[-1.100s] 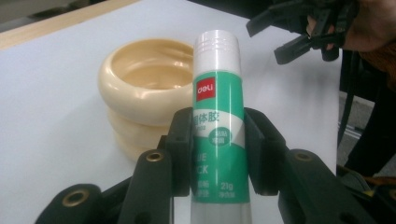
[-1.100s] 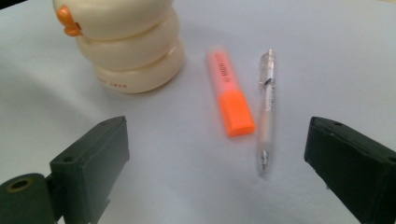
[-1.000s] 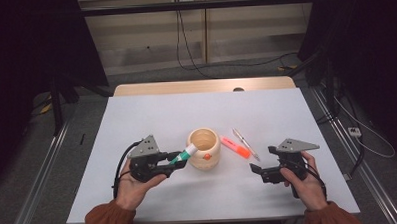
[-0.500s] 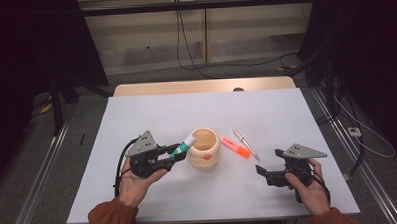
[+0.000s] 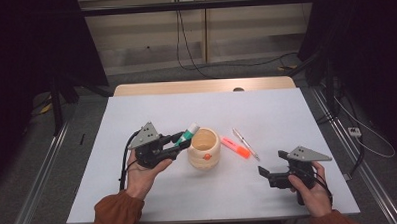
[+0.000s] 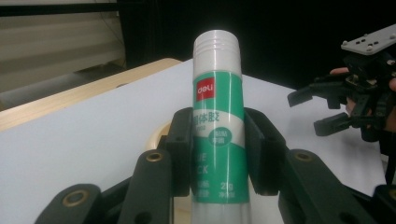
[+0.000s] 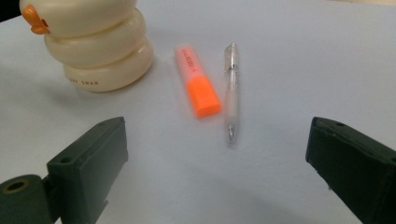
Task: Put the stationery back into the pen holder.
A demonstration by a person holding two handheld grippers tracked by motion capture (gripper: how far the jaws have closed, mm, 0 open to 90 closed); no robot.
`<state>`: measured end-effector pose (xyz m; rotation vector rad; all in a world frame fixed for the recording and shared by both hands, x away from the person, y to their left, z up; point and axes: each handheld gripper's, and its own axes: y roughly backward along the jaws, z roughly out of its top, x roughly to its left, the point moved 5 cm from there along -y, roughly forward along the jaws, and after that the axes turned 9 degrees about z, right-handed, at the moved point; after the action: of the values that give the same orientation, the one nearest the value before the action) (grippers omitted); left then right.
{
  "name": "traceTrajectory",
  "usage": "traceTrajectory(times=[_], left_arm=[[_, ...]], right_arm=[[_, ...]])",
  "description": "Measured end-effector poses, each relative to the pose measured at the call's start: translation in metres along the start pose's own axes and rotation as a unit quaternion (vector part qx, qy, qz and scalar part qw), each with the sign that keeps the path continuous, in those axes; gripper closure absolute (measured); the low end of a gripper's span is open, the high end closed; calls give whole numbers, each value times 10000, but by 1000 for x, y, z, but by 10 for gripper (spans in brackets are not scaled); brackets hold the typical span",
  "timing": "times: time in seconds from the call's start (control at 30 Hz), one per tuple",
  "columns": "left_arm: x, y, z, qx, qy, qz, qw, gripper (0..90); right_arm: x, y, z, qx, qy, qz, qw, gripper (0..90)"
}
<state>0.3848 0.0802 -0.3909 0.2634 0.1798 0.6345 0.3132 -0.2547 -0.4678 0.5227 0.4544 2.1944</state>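
Left gripper (image 6: 217, 158) clamps a glue stick (image 6: 218, 116) by its middle, cap tilted over the cup (image 5: 204, 149) rim; the stick's base is cut off at the frame edge. Right gripper (image 7: 217, 172) hangs wide apart, holding nothing, near the highlighter (image 7: 196, 86) and pen (image 7: 231, 93) lying side by side.

Left hand-held gripper (image 5: 180, 142) clamped, right hand-held gripper (image 5: 264, 174) jaws wide apart
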Motion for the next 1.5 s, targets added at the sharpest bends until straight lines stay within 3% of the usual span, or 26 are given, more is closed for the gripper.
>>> traceTrajectory(times=[0.17, 0.23, 0.67, 1.1, 1.23, 1.3, 1.37, 1.5], left_arm=[[0, -12, 5, -106, -11, 28, 9999, 661], [-1, -17, 7, -101, -110, 58, 9999, 661], [-2, -57, 6, -131, 28, 32, 9999, 661], [-8, -73, -10, 174, -153, -22, 9997, 661], [-9, -76, -15, 302, -234, 46, 9993, 660], [-10, -78, -17, 350, -195, -32, 9992, 660], [-11, -79, -19, 469, -329, 74, 9983, 660], [-11, -80, -22, 551, -377, 90, 9977, 660]], right_arm=[[-1, 0, -1, 1, -37, 29, 10000, 55], [-1, 0, -1, 11, -5, 25, 10000, 56], [0, -1, -1, 19, 31, 62, 10000, 56], [2, -2, -2, 62, 98, 136, 9998, 56], [3, -2, -2, 75, 99, 142, 9998, 56], [3, -3, -3, 89, 109, 141, 9998, 57], [3, -3, -3, 102, 121, 146, 9998, 57], [3, -3, -3, 96, 119, 149, 9998, 57]])
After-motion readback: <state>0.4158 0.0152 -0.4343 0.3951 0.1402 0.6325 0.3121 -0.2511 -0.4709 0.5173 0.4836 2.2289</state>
